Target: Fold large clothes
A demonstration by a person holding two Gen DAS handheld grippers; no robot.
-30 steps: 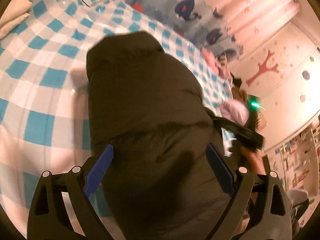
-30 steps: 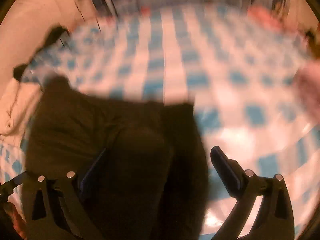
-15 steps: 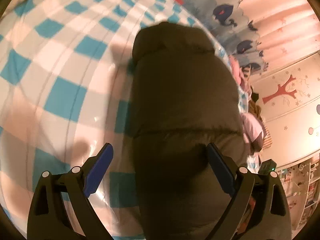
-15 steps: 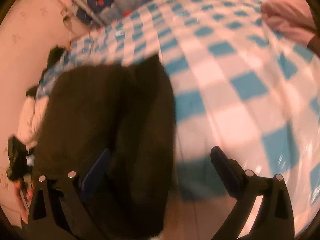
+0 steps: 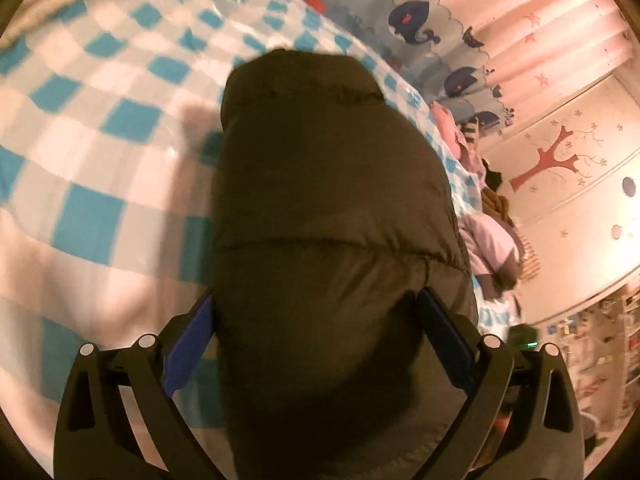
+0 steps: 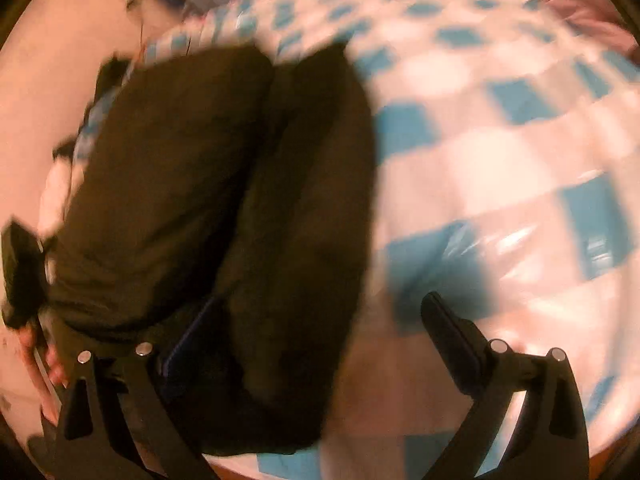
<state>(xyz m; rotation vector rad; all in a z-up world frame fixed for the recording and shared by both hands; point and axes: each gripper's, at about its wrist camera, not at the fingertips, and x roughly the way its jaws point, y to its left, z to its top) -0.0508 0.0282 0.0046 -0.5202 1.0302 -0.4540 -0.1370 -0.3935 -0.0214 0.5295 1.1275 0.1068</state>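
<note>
A dark olive puffer jacket [image 5: 328,200], folded into a thick bundle, lies on the blue-and-white checked bed cover [image 5: 88,216]. My left gripper [image 5: 316,332] is open wide, its blue-padded fingers [image 5: 192,332] on either side of the jacket's near end. In the blurred right wrist view the jacket [image 6: 240,200] fills the left half, showing two folded lobes. My right gripper [image 6: 320,340] is open too; its left finger [image 6: 188,348] sits against the bundle's near edge and the right finger is over bare cover [image 6: 500,180].
A pile of pink clothes [image 5: 488,240] lies at the bed's far edge. Beyond stand a whale-print panel [image 5: 420,28] and pink curtain [image 5: 540,20]. A pale folded cloth [image 5: 44,4] sits top left. A hand [image 6: 40,360] shows at the right wrist view's left edge.
Both grippers have swung around the jacket, so it now sits centred between the left fingers and nearer in the right view. Both stayed open throughout.
</note>
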